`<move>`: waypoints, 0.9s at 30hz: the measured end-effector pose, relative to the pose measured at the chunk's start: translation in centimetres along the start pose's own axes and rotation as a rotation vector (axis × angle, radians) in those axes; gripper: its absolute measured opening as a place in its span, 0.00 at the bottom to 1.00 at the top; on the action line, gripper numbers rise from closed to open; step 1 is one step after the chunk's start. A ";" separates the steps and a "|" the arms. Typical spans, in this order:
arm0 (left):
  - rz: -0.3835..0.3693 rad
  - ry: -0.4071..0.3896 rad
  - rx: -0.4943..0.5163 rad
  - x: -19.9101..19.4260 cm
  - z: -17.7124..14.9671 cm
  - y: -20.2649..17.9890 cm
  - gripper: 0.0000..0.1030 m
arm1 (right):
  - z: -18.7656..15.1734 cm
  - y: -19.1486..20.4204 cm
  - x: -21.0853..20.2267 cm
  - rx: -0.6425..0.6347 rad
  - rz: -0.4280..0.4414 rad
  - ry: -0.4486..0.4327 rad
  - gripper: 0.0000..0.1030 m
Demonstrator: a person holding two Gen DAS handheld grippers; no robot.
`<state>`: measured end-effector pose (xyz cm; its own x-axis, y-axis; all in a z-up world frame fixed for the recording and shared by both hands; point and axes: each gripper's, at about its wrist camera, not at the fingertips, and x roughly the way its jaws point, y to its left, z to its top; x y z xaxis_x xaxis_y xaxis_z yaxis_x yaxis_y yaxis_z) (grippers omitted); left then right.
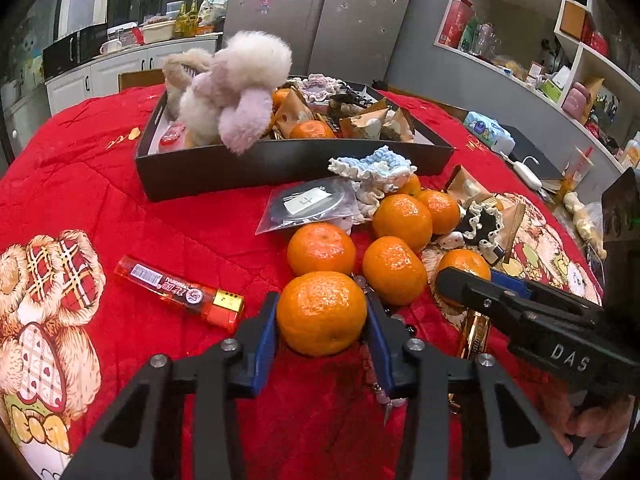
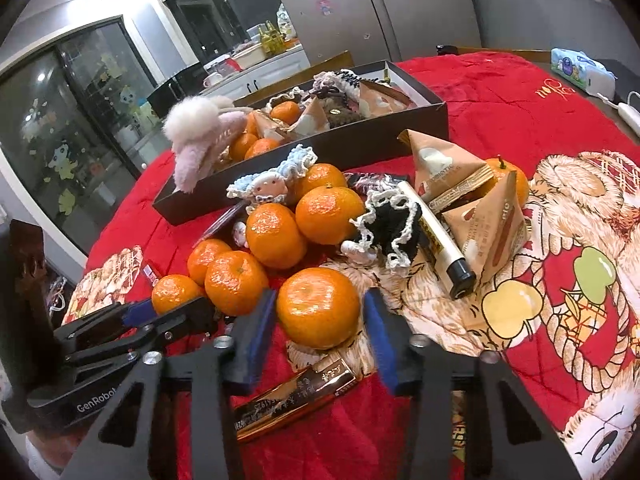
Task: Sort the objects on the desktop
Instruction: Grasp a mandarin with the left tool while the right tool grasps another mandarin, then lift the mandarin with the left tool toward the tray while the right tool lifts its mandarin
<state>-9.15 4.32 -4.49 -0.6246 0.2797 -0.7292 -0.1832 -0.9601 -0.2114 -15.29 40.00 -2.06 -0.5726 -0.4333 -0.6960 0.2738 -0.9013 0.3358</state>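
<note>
In the left wrist view my left gripper (image 1: 321,316) is shut on a mandarin (image 1: 321,312), its blue pads touching both sides, low over the red cloth. In the right wrist view my right gripper (image 2: 319,320) stands around another mandarin (image 2: 318,307) with small gaps at each pad, so it is open. Several more mandarins (image 1: 401,221) lie in a pile behind. A black tray (image 1: 280,164) at the back holds mandarins, snack packets and a fluffy plush toy (image 1: 236,88). The right gripper also shows in the left wrist view (image 1: 464,280), and the left gripper in the right wrist view (image 2: 168,312).
A red lighter (image 1: 180,292) lies left of the held mandarin. A plastic bag (image 1: 308,204), crocheted scrunchies (image 1: 372,168), triangular snack packets (image 2: 448,168), a white marker (image 2: 436,240) and a gold bar (image 2: 296,396) lie around the pile. A tissue pack (image 2: 580,66) sits far right.
</note>
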 end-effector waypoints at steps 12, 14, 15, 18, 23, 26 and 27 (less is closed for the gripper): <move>0.017 -0.032 0.056 -1.0 -0.4 -1.2 0.41 | -0.3 1.3 -0.2 -0.064 -0.039 -0.005 0.38; 0.012 -0.041 0.048 -1.2 -0.4 -1.0 0.41 | -0.3 1.3 -0.3 -0.065 -0.039 -0.006 0.38; 0.013 -0.041 0.044 -1.2 -0.4 -0.9 0.41 | -0.3 1.3 -0.2 -0.066 -0.039 -0.006 0.38; 0.016 -0.036 0.028 -1.2 -0.4 -0.6 0.41 | -0.3 1.3 -0.2 -0.063 -0.038 -0.005 0.38; 0.016 -0.024 0.011 -0.9 -0.4 -0.3 0.41 | -0.4 1.3 -0.2 -0.063 -0.050 -0.010 0.38; 0.018 -0.023 0.005 -0.8 -0.4 -0.2 0.41 | -0.4 1.4 -0.4 -0.068 -0.057 -0.016 0.38; 0.021 -0.021 0.004 -0.8 -0.4 -0.2 0.41 | -0.4 1.4 -0.4 -0.073 -0.057 -0.014 0.38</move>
<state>-8.33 4.30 -4.15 -0.6441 0.2598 -0.7194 -0.1730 -0.9657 -0.1939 -14.38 38.87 -1.57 -0.5995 -0.3818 -0.7034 0.2955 -0.9224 0.2488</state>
